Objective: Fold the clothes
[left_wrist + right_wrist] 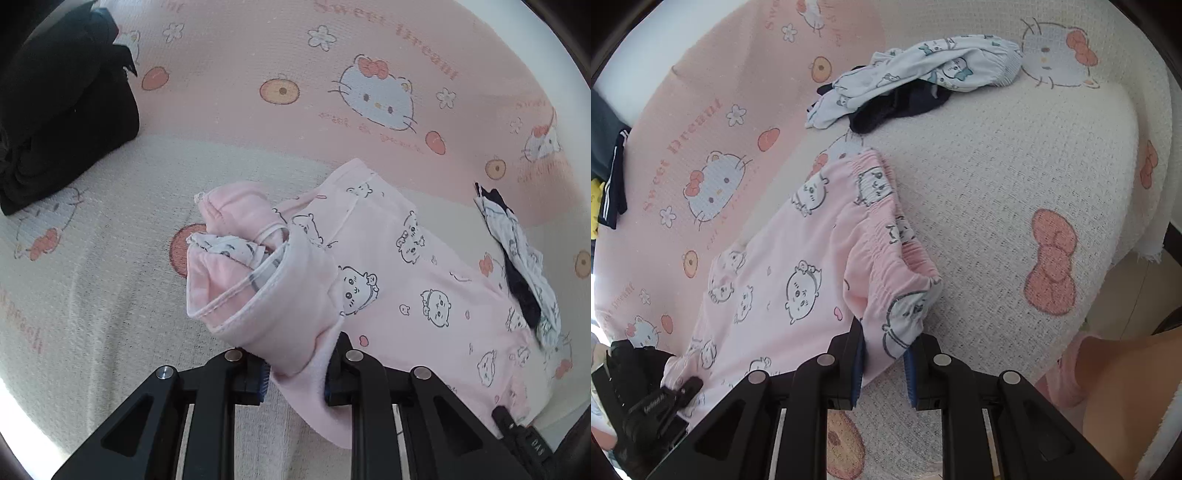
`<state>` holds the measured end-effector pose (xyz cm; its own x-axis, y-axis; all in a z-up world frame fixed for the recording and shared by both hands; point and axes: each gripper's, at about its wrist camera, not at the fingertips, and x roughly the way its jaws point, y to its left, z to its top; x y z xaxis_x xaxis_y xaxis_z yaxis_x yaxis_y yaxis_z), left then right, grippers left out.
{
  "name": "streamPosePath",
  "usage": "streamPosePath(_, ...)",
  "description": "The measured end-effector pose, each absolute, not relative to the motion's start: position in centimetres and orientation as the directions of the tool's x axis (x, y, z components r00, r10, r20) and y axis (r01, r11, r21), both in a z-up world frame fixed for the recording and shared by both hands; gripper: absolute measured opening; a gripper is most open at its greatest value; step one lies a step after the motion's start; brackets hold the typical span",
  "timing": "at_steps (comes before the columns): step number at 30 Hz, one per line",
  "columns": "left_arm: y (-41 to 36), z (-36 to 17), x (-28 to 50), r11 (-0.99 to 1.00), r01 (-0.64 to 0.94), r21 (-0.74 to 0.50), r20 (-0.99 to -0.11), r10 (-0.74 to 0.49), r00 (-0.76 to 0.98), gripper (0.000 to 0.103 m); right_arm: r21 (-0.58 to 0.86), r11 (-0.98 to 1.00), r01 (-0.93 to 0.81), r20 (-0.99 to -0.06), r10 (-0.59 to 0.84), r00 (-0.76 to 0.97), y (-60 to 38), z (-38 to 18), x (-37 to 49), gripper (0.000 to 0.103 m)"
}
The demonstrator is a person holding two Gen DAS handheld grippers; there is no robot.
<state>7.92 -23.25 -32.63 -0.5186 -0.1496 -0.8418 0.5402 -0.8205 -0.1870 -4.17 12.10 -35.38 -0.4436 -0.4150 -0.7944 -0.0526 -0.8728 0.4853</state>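
A blanket [110,258] covers the whole work surface, waffle-textured, part pink and part cream, printed with cartoon cat faces, bows, flowers and round fruit. "Sweet Dream" is written on its pink half in the right wrist view; the smaller script under the cat faces is too faint to read.

The pink pajama pants [388,266], printed with little cartoon animals, lie stretched across the middle of the blanket. The left gripper [295,376] is clamped on the pale folded cuff end, which is bunched and lifted. The right gripper [884,365] is pinched on the gathered elastic waistband at the opposite end.

Beyond the pants' waistband lies a light blue printed garment [923,70] tangled with a dark navy piece [901,107]. Off the cuff end, at the blanket's far edge, sits a folded black garment [62,110]. A person's bare forearm [1115,387] shows just beside the right gripper.
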Motion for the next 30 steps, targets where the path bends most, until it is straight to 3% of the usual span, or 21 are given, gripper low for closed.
streamPosePath(6,-22.1,-33.3,9.7,-0.839,0.512,-0.183,-0.855,-0.12,-0.504,0.018,0.49,-0.871,-0.035,-0.772,-0.414,-0.482,13.2,-34.4,-4.3,0.016)
streamPosePath(19,-21.1,-33.2,11.3,-0.859,0.465,-0.213,-0.864,-0.056,-0.5,0.018,0.28,-0.957,0.07,-0.809,-0.274,-0.52,11.2,-33.1,-3.9,0.018)
streamPosePath(20,-21.3,-33.5,11.4,-0.854,0.462,-0.238,-0.866,-0.029,-0.5,0.018,0.276,-0.958,0.074,-0.803,-0.272,-0.53,11.2,-32.8,-3.8,0.02)
streamPosePath(22,-22.3,-34.1,11.7,-0.817,0.478,-0.321,-0.868,0.052,-0.494,0.019,0.249,-0.966,0.073,-0.788,-0.246,-0.564,11.3,-31.9,-3.3,0.059)
streamPosePath(23,-22.9,-34.4,11.8,-0.79,0.488,-0.372,-0.866,0.105,-0.489,0.022,0.235,-0.969,0.072,-0.78,-0.232,-0.582,11.3,-31.5,-3.1,0.066)
streamPosePath(25,-24.0,-35.1,12.1,-0.724,0.509,-0.466,-0.851,0.211,-0.48,0.032,0.224,-0.972,0.072,-0.756,-0.22,-0.617,11.4,-30.4,-2.6,0.067)
streamPosePath(27,-24.8,-35.3,12.9,-0.669,0.514,-0.537,-0.823,0.28,-0.494,0.053,0.248,-0.965,0.08,-0.727,-0.24,-0.643,11.5,-29.1,-2.1,0.07)
streamPosePath(30,-24.8,-34.3,14.3,-0.665,0.507,-0.548,-0.813,0.28,-0.511,0.054,0.278,-0.953,0.12,-0.686,-0.284,-0.67,11.4,-27.4,-1.3,0.072)
